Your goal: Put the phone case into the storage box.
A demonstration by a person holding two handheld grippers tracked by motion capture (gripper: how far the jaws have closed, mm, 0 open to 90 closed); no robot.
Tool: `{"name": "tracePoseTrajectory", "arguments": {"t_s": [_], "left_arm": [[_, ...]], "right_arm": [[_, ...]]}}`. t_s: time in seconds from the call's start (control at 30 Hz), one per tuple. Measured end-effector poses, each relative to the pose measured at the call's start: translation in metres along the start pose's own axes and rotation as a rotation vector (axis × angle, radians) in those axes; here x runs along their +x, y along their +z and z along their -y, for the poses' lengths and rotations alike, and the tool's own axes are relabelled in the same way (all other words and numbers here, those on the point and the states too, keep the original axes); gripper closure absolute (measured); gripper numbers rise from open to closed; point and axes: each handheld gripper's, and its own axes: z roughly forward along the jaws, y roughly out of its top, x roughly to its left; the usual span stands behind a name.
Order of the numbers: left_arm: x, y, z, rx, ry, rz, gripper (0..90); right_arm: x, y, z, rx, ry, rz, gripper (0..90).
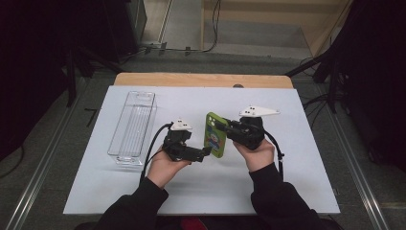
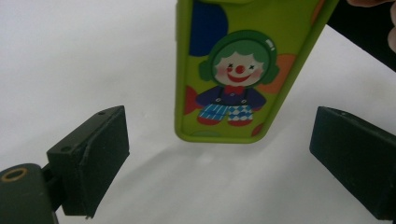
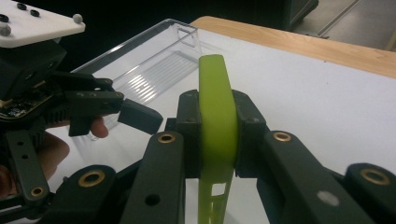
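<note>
Clamped across its thin edges by the right gripper's (image 3: pixel 215 135) fingers, the green phone case (image 1: pixel 216 134) stands mid-frame above the worktop (image 1: pixel 287 182), looking light, bendy and slick, best pinched at its lower end by the left gripper's (image 2: pixel 219 154) released fingers.

right gripper (image 1: pixel 224 125) – clamps green phone case (image 1: pixel 215 135) | left gripper (image 1: pixel 207 152) – jaws apart beside case | clear bin (image 1: pixel 132 127) left

One phone case (image 1: pixel 215 134), one clear bin (image 1: pixel 132 125), two tools.
</note>
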Motion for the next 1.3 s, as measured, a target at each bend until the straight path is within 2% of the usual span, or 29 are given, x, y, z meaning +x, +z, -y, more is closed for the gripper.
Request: {"name": "tracePoseTrajectory", "arguments": {"t_s": [0.1, 0.2, 0.33, 0.57, 0.7, 0.93, 0.97, 1.3], "left_arm": [[-0.002, 0.001, -0.001, 0.001, 0.009, 0.004, 4.9], [-0.003, 0.001, -0.002, -0.002, 0.023, 0.006, 0.0], [-0.004, 0.001, -0.005, -0.013, 0.024, 0.007, 0.0], [-0.005, 0.001, -0.009, -0.025, 0.036, -0.024, 0.0], [-0.006, 0.003, -0.011, -0.027, 0.040, -0.027, 0.0], [-0.009, 0.004, -0.012, -0.028, 0.054, -0.037, 0.0], [-0.009, 0.005, -0.013, -0.027, 0.062, -0.050, 0.0], [-0.009, 0.007, -0.014, -0.036, 0.061, -0.063, 0.0]], "right_arm": [[0.002, 0.000, 0.000, 0.000, 0.003, -0.006, 74.4], [0.004, 0.001, 0.000, 0.000, 0.008, -0.012, 74.5], [0.006, 0.002, 0.000, -0.005, 0.017, -0.016, 74.4], [0.009, 0.006, 0.002, 0.002, 0.022, -0.034, 74.4], [0.011, 0.006, 0.003, 0.006, 0.032, -0.042, 74.4], [0.018, 0.009, 0.003, 0.015, 0.026, -0.055, 74.4], [0.018, 0.009, 0.003, 0.017, 0.022, -0.058, 74.4], [0.024, 0.013, 0.005, 0.026, 0.033, -0.073, 74.3]]}}
